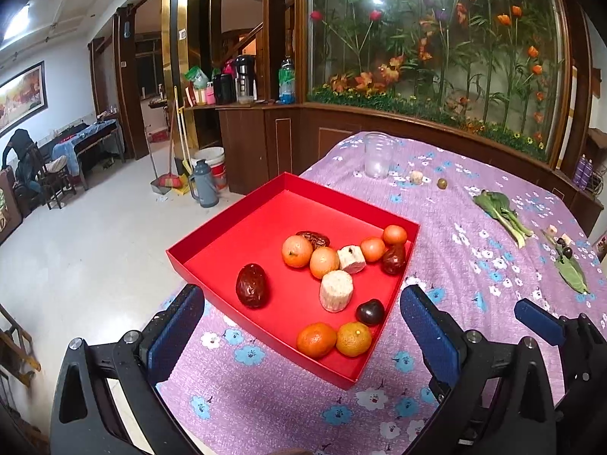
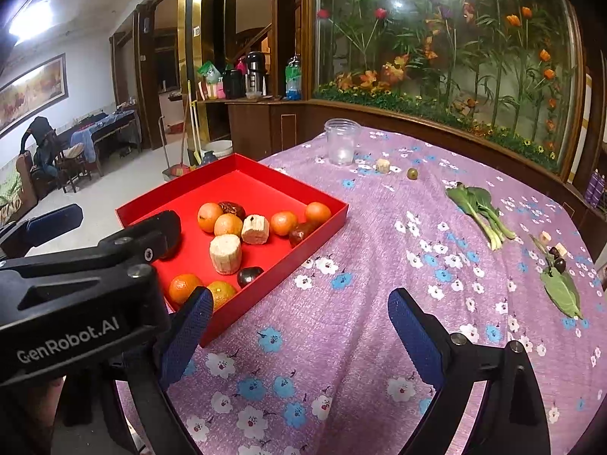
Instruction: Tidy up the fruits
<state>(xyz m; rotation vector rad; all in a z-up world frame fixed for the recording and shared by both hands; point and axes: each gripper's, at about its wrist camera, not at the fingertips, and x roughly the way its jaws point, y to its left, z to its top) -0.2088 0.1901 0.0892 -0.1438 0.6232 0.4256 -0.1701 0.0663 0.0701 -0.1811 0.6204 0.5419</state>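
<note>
- While both views take in the red tray (image 1: 212,244) on the purple floral cloth (image 1: 455,265), only the left wrist view shows the dark red date (image 1: 251,285) at the tray's left; in the right wrist view the left gripper's black body hides it.
- Tray contents, left to right: date, oranges (image 1: 297,251), pale cut cylinder (image 1: 335,290), a second pale chunk (image 1: 351,259), dark round fruit (image 1: 370,311), small tomatoes (image 1: 394,234). Two mandarins (image 1: 316,339) at the near edge.
- Right wrist view shows more of the cloth beyond the tray: clear jar (image 2: 342,141), small green fruit (image 2: 412,173), leafy greens (image 2: 478,209), dark berries with a leaf (image 2: 559,265) at far right.
- Left gripper (image 1: 301,335): fingers spread wide, straddling the tray's near corner, nothing between them.
- Right gripper (image 2: 299,331): spread wide above bare cloth, holding nothing, left finger (image 2: 187,335) overlapping the tray's near corner in view.
</note>
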